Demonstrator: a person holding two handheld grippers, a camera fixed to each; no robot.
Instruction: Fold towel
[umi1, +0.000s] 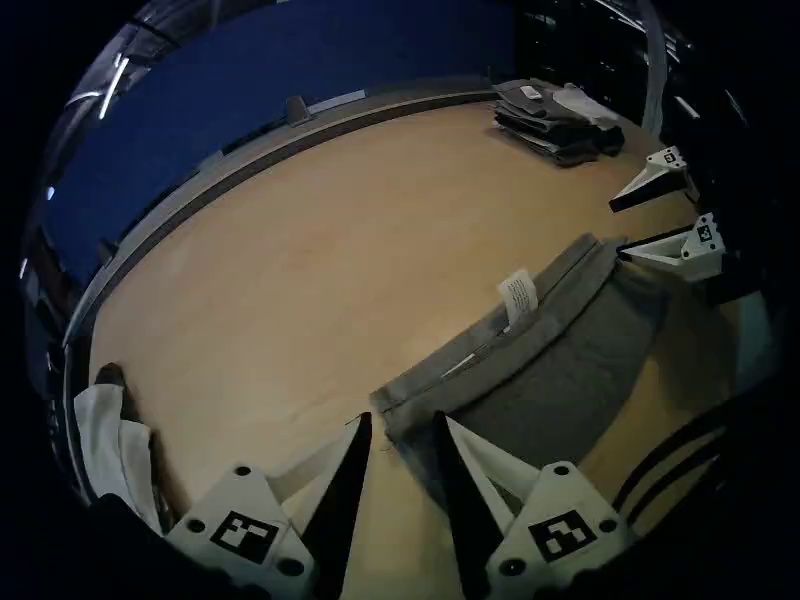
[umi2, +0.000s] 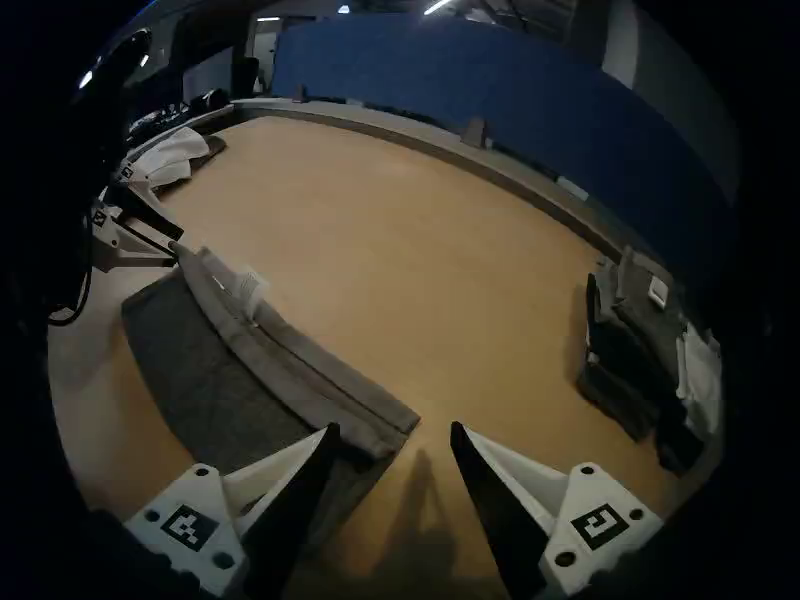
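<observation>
A grey towel (umi1: 560, 370) lies on the wooden table (umi1: 330, 250) with a doubled band along its far edge and a white label (umi1: 518, 295) standing up from it. My left gripper (umi1: 400, 425) is open, its tips on either side of the towel's near corner. The right gripper (umi1: 616, 232) hovers at the towel's far corner, fingers apart. In the right gripper view the same towel (umi2: 230, 380) runs left, with its label (umi2: 248, 287) visible. My right gripper (umi2: 392, 432) stands open at the towel's corner. The left gripper (umi2: 180, 247) sits at the other end.
A stack of folded grey towels (umi1: 560, 120) (umi2: 640, 350) rests near one table edge. A white cloth (umi1: 110, 440) (umi2: 175, 150) lies at the opposite end. A blue partition (umi1: 250, 80) (umi2: 500, 90) runs along the back edge. Bare tabletop stretches between them.
</observation>
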